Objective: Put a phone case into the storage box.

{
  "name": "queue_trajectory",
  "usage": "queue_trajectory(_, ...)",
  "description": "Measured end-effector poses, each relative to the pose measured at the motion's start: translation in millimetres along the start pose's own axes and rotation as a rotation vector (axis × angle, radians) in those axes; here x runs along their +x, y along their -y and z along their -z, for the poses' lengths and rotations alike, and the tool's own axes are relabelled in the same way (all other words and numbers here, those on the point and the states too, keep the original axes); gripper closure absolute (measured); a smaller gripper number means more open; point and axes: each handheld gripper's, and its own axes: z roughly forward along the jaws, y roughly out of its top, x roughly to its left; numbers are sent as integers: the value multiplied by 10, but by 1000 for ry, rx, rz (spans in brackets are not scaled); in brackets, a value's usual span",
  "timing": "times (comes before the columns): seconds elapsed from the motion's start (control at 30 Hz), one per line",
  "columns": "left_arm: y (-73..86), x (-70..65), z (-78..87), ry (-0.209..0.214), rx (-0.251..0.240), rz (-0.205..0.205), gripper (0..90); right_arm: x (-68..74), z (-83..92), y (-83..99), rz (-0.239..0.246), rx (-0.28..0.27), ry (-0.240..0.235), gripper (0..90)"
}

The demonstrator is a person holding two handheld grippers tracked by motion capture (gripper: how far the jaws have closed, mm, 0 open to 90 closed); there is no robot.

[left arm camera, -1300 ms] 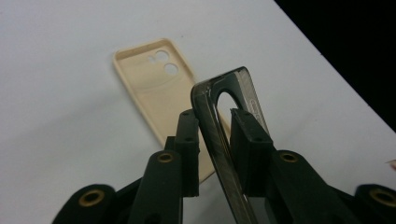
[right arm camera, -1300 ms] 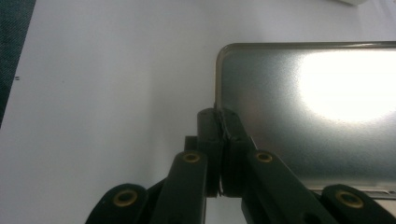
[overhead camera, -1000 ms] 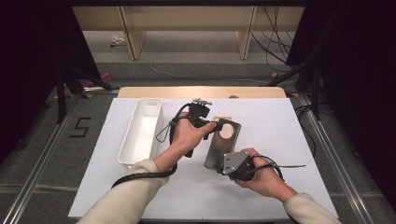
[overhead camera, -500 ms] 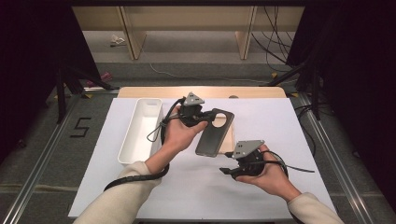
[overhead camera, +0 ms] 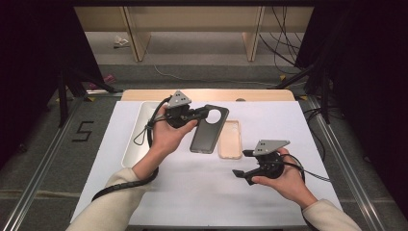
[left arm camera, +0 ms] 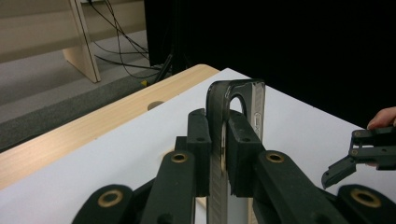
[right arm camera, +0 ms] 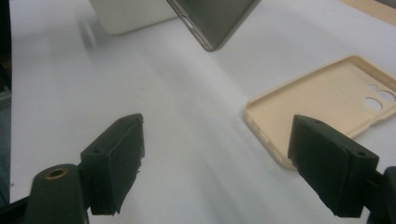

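Phone (overhead camera: 208, 130): dark, held clear of the counter (overhead camera: 202, 192) by the left claw (overhead camera: 201, 113), which is clamped on its top end beside the round camera ring. In the left gripper view the phone (left arm camera: 236, 116) stands edge-on between the two jaws, pads pressed on both faces. The grip sits at one end, so the rest of the body hangs free toward the person; judged, this keeps the long sides open for parting it from its cover.

Case (overhead camera: 229, 139): tan, soft-looking, lying open side up on the counter just right of the phone, near the middle, apart from it. In the right gripper view the case (right arm camera: 327, 100) shows its hollow inside and lens cut-outs, with the phone's lower corner (right arm camera: 212, 21) hanging above and beyond it. It lies there empty; judged, it is already off the phone.

Right claw (overhead camera: 242, 163): toward the near right of the counter, jaws just been opening, now spread wide, nothing between them. The case lies ahead of the right jaw.

White tray (overhead camera: 139, 139): along the left edge of the counter, behind the left forearm, contents hidden. Likely the drop point for one of the parts, though that is a guess.
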Motion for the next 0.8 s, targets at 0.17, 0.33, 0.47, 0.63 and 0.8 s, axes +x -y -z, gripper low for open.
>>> queue_trajectory(0.17, 7, 100, 108, 2, -28, -21, 807, -38, 74, 25, -37, -46, 14, 180)
queue_trajectory(0.33, 18, 186, 181, 3, -45, -29, 807, -67, 130, 70, -68, -76, 25, 174)
queue_trajectory(0.47, 13, 225, 231, 7, -60, -52, 807, -76, 151, 92, -72, -81, 30, 166)
queue_trajectory(0.63, -12, 263, 291, 4, -67, -84, 808, -90, 173, 100, -78, -96, 42, 162)
queue_trajectory(0.8, -54, 320, 367, -3, -84, -97, 807, -103, 197, 117, -90, -101, 46, 161)
